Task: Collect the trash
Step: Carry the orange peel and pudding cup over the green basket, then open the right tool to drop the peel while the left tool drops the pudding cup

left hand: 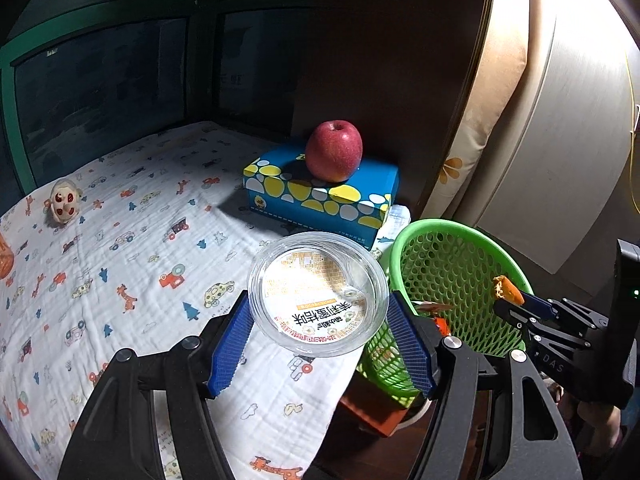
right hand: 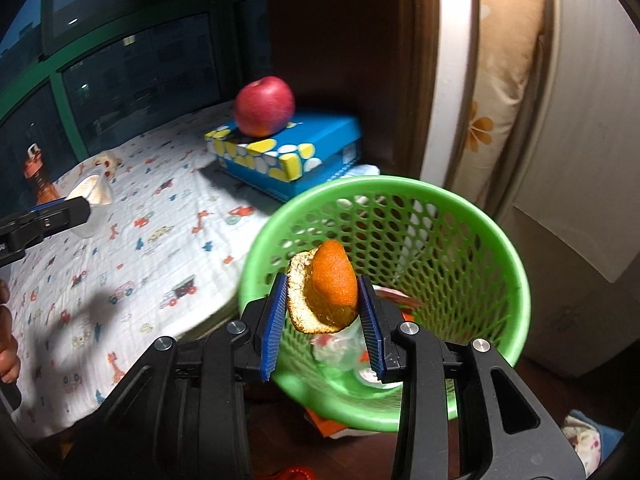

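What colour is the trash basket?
Green mesh basket, clearest in the right wrist view.

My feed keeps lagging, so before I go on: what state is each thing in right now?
Left hand-held gripper: shut on the plastic cup.
Plastic cup: empty, lifted off the bed.
Right hand-held gripper: shut on the orange peel.
Orange peel: held over the green basket.
Green basket: upright, some trash already inside.
Apple: whole, resting on the tissue box.
Tissue box: lying flat on the bed.

Printed sheet carries blue box and toy
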{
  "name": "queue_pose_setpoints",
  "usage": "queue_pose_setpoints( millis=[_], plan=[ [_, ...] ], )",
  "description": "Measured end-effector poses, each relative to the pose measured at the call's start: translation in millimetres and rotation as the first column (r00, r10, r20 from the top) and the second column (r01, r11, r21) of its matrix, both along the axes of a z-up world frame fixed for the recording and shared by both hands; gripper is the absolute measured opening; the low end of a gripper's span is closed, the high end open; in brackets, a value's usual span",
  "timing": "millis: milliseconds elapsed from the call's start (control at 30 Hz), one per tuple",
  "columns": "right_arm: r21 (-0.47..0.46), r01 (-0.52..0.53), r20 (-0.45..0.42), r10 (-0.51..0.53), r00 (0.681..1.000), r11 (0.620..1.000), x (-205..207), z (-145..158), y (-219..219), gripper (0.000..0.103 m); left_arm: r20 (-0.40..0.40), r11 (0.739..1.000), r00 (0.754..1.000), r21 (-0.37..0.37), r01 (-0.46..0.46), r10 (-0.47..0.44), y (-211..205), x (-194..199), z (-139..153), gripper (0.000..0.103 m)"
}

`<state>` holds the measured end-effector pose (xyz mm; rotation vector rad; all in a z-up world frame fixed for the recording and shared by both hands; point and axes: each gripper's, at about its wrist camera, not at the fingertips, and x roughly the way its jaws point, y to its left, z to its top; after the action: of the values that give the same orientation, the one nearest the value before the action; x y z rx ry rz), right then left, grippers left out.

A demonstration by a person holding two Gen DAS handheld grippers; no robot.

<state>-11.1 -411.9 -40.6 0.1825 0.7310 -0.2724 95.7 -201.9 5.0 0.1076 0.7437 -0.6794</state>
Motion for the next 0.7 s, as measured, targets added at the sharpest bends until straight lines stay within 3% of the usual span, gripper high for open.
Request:
queue_pose_setpoints(
  millis=[200, 333, 700],
  plan=[
    [0.025, 0.048, -0.013, -0.048, 0.999, 0.999, -5, -7, -27, 0.040, 0.005, 0.999, 1.000, 0.011, 0.030, -0.030, -15, -5, 1, 0.065],
    [0.024, 0.070, -0.009, -0.070, 0.998, 0.997, -8, -9, -37, 0.057, 0.002, 0.998, 0.999, 0.018, 0.052, -0.052, -28, -8, 1, 0.065],
    [0.033, 0.105, 0.015, -0.105, 0.994, 0.994, -33, -1, -48, 0.067, 0.010, 0.991, 0.992, 0.037, 0.125, -0.126, -65, -19, 0, 0.065]
  ],
)
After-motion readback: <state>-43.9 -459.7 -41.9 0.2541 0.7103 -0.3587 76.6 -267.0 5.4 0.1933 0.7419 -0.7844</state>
